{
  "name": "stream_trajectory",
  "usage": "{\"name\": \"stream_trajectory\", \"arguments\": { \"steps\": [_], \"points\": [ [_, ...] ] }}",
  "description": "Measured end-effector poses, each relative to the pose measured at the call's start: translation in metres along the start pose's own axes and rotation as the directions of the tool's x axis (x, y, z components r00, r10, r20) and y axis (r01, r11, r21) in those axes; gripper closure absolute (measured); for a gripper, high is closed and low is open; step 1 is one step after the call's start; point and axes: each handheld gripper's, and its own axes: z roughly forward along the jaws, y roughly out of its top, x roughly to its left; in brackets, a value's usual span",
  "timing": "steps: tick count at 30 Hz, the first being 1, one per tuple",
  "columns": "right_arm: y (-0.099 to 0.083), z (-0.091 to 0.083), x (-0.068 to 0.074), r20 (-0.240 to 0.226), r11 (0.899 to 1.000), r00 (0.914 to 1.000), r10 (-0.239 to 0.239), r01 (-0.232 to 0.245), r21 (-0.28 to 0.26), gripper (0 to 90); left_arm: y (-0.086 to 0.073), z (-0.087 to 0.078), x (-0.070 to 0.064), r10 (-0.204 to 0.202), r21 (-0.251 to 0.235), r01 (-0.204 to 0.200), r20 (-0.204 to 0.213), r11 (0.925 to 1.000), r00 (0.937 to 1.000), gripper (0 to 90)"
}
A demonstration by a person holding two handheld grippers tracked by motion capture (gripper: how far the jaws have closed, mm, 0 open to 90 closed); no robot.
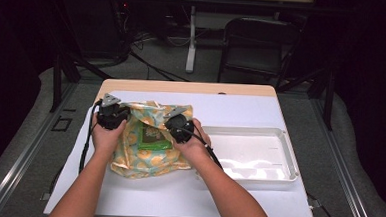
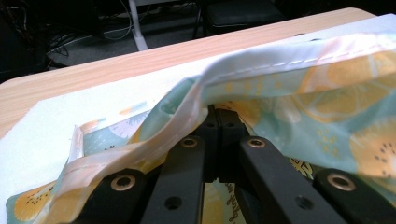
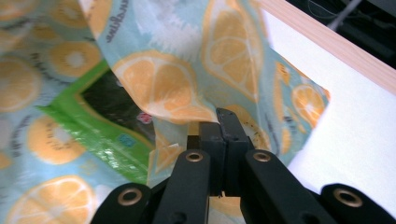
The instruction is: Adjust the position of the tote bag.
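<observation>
A cloth bag (image 1: 148, 158) printed with orange slices on pale blue lies on the white table cover, its mouth pulled apart. My left gripper (image 1: 112, 115) is shut on the bag's left rim, and the hemmed edge (image 2: 261, 70) drapes over its jaws (image 2: 220, 114). My right gripper (image 1: 179, 124) is shut on the bag's right rim (image 3: 187, 100). A green and black packet (image 1: 154, 138) lies inside the bag's mouth, between the two grippers. Part of that packet (image 3: 100, 119) shows left of the right gripper's jaws.
A white plastic tray (image 1: 289, 153) sits to the right of the bag, close to my right forearm. The wooden table edge (image 1: 187, 87) runs along the back. A dark chair (image 1: 257, 44) and cables stand on the floor beyond.
</observation>
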Motion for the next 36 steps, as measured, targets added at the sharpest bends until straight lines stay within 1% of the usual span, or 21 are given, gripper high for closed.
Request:
{"name": "stream_trajectory", "arguments": {
  "steps": [1,2,3,4,5,8,9,12,13,14,15,18,19,20,23,26,27,30,31,34,36],
  "points": [
    [-0.001,0.003,-0.005,0.013,1.0,0.9999,0.004,-0.004,0.011,90.0,0.0,0.0,0.0,0.001,0.001,-0.001,0.0,1.0,1.0,90.0],
    [-0.001,0.003,-0.005,0.013,1.0,0.9999,0.004,-0.004,0.011,90.0,0.0,0.0,0.0,0.001,0.002,-0.001,-0.001,1.0,1.0,90.0],
    [-0.002,0.005,-0.008,0.024,1.0,0.9997,0.008,-0.008,0.022,90.0,0.0,0.0,0.001,0.002,0.003,-0.002,-0.004,1.0,1.0,90.0],
    [-0.002,0.005,-0.008,0.024,1.0,0.9997,0.008,-0.008,0.022,90.0,0.0,0.0,0.001,0.002,0.003,-0.002,-0.004,1.0,1.0,90.0],
    [-0.002,0.008,-0.011,0.034,1.0,0.9992,0.019,-0.02,0.02,90.0,0.0,0.0,0.002,0.001,0.003,-0.001,-0.006,1.0,1.0,90.0],
    [-0.003,0.009,-0.015,0.041,0.999,0.999,0.018,-0.019,0.027,90.0,-0.001,0.001,0.003,0.002,0.006,-0.002,-0.009,1.0,1.0,90.0],
    [-0.003,0.01,-0.018,0.046,0.999,0.9987,0.024,-0.026,0.034,90.0,-0.001,0.002,0.003,0.006,0.012,-0.006,-0.011,0.9999,0.9999,90.0],
    [-0.003,0.011,-0.021,0.053,0.999,0.9982,0.03,-0.032,0.04,90.0,-0.002,0.003,0.003,0.005,0.017,-0.004,-0.013,0.9999,0.9999,90.0],
    [-0.004,0.011,-0.023,0.058,0.998,0.9975,0.04,-0.042,0.042,90.0,-0.003,0.003,0.004,0.004,0.023,-0.004,-0.011,0.9997,0.9999,90.0],
    [-0.004,0.011,-0.023,0.058,0.998,0.9975,0.04,-0.042,0.042,90.0,-0.003,0.004,0.004,0.006,0.028,-0.005,-0.011,0.9996,0.9999,90.0],
    [-0.004,0.012,-0.026,0.066,0.998,0.9966,0.049,-0.052,0.041,90.0,-0.003,0.005,0.004,0.011,0.027,-0.01,-0.014,0.9996,0.9998,90.0],
    [-0.004,0.013,-0.029,0.075,0.997,0.9956,0.056,-0.059,0.042,90.0,-0.005,0.007,0.002,0.023,0.042,-0.023,-0.014,0.9989,0.9996,90.0],
    [-0.005,0.014,-0.031,0.082,0.996,0.9941,0.071,-0.075,0.04,90.0,-0.006,0.009,0.002,0.028,0.044,-0.028,-0.014,0.9987,0.9995,90.0],
    [-0.005,0.014,-0.031,0.082,0.996,0.9941,0.071,-0.075,0.04,90.0,-0.006,0.01,0.001,0.039,0.052,-0.039,-0.015,0.9979,0.9991,90.0],
    [-0.005,0.015,-0.034,0.089,0.995,0.9926,0.083,-0.087,0.05,90.0,-0.009,0.014,-0.001,0.05,0.07,-0.049,-0.014,0.9963,0.9986,90.0],
    [-0.006,0.017,-0.036,0.094,0.993,0.9914,0.091,-0.097,0.066,90.0,-0.01,0.016,-0.001,0.055,0.081,-0.054,-0.006,0.9952,0.9985,90.0],
    [-0.007,0.02,-0.035,0.103,0.992,0.9891,0.106,-0.112,0.055,90.0,-0.012,0.018,-0.001,0.059,0.092,-0.059,-0.003,0.9941,0.9982,90.0],
    [-0.007,0.021,-0.037,0.098,0.992,0.99,0.101,-0.108,0.069,90.0,-0.013,0.02,-0.001,0.056,0.099,-0.056,0.002,0.9935,0.9984,90.0],
    [-0.008,0.022,-0.037,0.098,0.991,0.9892,0.109,-0.116,0.065,90.0,-0.014,0.021,-0.001,0.053,0.108,-0.053,0.005,0.9927,0.9986,90.0],
    [-0.008,0.024,-0.038,0.101,0.99,0.9893,0.105,-0.114,0.083,90.0,-0.016,0.024,-0.001,0.066,0.132,-0.067,0.008,0.989,0.9978,90.0],
    [-0.01,0.026,-0.038,0.107,0.989,0.9879,0.113,-0.122,0.081,89.9,-0.018,0.026,-0.002,0.07,0.148,-0.07,0.009,0.9865,0.9975,89.8]
  ]
}}
